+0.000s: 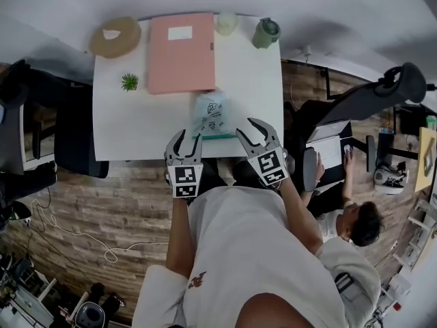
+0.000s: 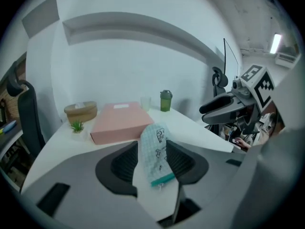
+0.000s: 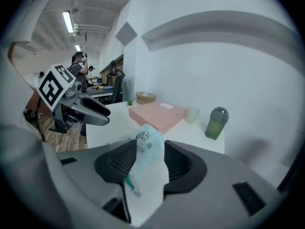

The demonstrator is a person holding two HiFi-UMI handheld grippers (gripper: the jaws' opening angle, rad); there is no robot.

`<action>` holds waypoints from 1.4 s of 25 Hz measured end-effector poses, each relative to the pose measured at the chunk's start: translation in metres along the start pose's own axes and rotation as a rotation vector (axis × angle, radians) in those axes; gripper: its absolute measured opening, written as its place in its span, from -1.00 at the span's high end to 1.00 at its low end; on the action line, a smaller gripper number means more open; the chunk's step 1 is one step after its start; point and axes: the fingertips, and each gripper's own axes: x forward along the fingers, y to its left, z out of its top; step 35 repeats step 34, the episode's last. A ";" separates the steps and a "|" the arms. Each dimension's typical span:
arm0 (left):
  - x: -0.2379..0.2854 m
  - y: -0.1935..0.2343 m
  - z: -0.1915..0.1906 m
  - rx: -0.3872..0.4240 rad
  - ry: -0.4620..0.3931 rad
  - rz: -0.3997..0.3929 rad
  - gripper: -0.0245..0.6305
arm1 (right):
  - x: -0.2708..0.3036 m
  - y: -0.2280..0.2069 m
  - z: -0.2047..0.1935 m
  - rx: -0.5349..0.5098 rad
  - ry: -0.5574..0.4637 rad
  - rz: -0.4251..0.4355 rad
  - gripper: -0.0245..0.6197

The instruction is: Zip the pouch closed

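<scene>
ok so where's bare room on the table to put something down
Two bare patches on the table: front left, between the small plant, the pouch and the near edge; and the right side, between the pink box and the right edge, in front of the green bottle. The back edge is crowded.

We see a white tabletop carrying a flat pink box at its far middle. Left of the box sit a round tan container and, nearer us, a small green plant. Right of the box, a pale cup and a green bottle stand near each other. A black chair stands at the tabletop's left edge. A white cable lies on the wooden floor, and a person sits off to the right.
</scene>
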 end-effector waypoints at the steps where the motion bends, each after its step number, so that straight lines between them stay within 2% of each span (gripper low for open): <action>1: -0.003 0.003 0.014 0.009 -0.035 0.013 0.35 | -0.004 -0.004 0.015 0.011 -0.045 -0.020 0.34; 3: -0.010 0.008 0.042 0.021 -0.106 0.033 0.28 | -0.012 -0.011 0.045 0.026 -0.133 -0.062 0.31; 7: -0.028 0.017 0.099 0.040 -0.247 0.066 0.08 | -0.032 -0.024 0.098 0.039 -0.284 -0.146 0.08; 8: -0.033 0.019 0.111 0.043 -0.280 0.074 0.04 | -0.038 -0.027 0.109 0.041 -0.314 -0.171 0.02; 12: -0.046 0.028 0.147 0.059 -0.376 0.083 -0.04 | -0.051 -0.037 0.133 0.064 -0.385 -0.259 -0.02; 19: -0.050 0.038 0.174 0.079 -0.448 0.026 -0.06 | -0.054 -0.038 0.151 0.086 -0.411 -0.343 -0.03; 30: -0.033 0.048 0.212 0.181 -0.511 -0.108 -0.06 | -0.058 -0.050 0.181 0.092 -0.440 -0.514 -0.03; 35: -0.025 0.056 0.225 0.161 -0.525 -0.117 -0.06 | -0.056 -0.058 0.193 0.082 -0.447 -0.541 -0.03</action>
